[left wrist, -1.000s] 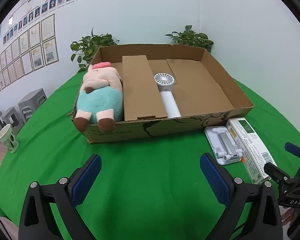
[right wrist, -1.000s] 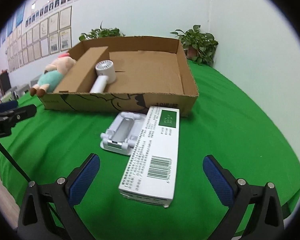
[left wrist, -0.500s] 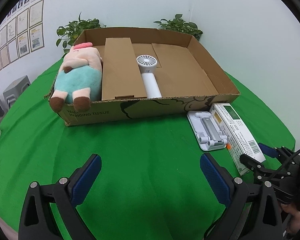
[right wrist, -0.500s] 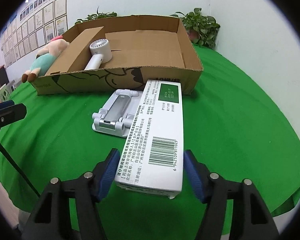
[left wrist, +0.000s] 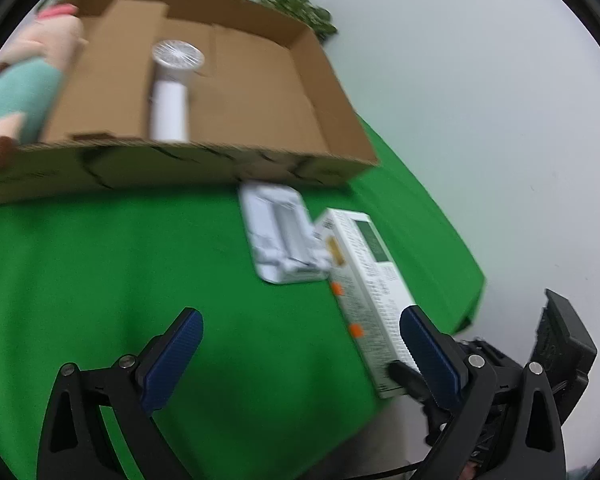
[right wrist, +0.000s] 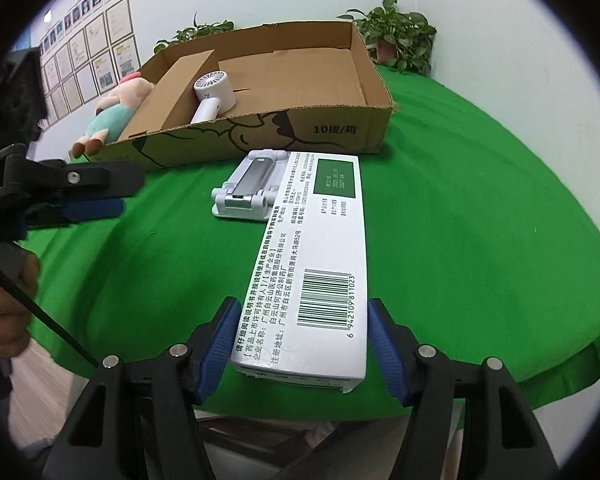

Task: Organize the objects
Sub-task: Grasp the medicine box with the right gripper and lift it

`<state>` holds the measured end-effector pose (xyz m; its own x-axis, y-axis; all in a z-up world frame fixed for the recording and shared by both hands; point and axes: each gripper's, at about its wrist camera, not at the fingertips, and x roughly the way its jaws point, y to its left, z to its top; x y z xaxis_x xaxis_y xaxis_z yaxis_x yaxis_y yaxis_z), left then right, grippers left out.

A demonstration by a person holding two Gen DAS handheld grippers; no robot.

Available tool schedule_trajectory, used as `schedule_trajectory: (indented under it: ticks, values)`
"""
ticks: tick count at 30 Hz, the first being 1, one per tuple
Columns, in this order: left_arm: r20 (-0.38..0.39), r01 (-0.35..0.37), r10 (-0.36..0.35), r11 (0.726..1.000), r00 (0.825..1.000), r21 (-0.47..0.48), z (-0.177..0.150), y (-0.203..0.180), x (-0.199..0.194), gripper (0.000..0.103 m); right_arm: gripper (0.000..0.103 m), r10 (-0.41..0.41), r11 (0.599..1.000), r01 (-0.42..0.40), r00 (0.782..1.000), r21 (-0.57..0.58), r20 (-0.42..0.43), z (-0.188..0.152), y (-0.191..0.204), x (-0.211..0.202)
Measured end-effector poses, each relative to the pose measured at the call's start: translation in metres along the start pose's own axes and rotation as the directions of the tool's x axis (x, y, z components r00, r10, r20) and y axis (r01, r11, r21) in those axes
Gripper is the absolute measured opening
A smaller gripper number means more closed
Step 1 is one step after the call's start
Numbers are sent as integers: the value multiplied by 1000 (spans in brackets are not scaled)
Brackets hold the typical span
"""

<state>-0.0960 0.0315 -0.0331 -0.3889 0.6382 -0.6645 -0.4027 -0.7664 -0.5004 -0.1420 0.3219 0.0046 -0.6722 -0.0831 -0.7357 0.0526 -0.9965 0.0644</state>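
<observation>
Right hand-held gripper (right wrist: 300, 344) grasps the medicine box (right wrist: 316, 256) at the table edge (right wrist: 572, 360); left hand-held gripper (left wrist: 300, 356) released above bare cloth.

My right tool (right wrist: 300, 344): jaws narrowed, blue pads flanking the box end, contact unclear. My left tool (left wrist: 300, 356): jaws spread wide, holding nothing, held low.

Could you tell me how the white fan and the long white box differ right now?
The fan lies inside the cardboard tray; the box lies outside it on the green cloth. The fan is plain and rounded; the box is flat-sided and printed. Nothing touches the fan; the right gripper straddles the box's end. Both are white.
</observation>
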Motion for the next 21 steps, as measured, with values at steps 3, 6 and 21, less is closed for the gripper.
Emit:
schedule_trajectory:
  ticks: [3, 6, 21]
  values:
    - [-70, 89, -88, 996, 994, 3, -5, -16, 21, 99, 62, 23, 999, -23, 1000, 37, -12, -4, -2, -2]
    - [-126, 164, -164, 986, 978, -9, -13, -30, 38, 98, 62, 34, 998, -34, 999, 55, -12, -8, 0, -3]
    - [-208, 229, -246, 968, 947, -103, -22, -37, 72, 62, 62, 281, 949, -278, 960, 146, -2, -20, 9, -11]
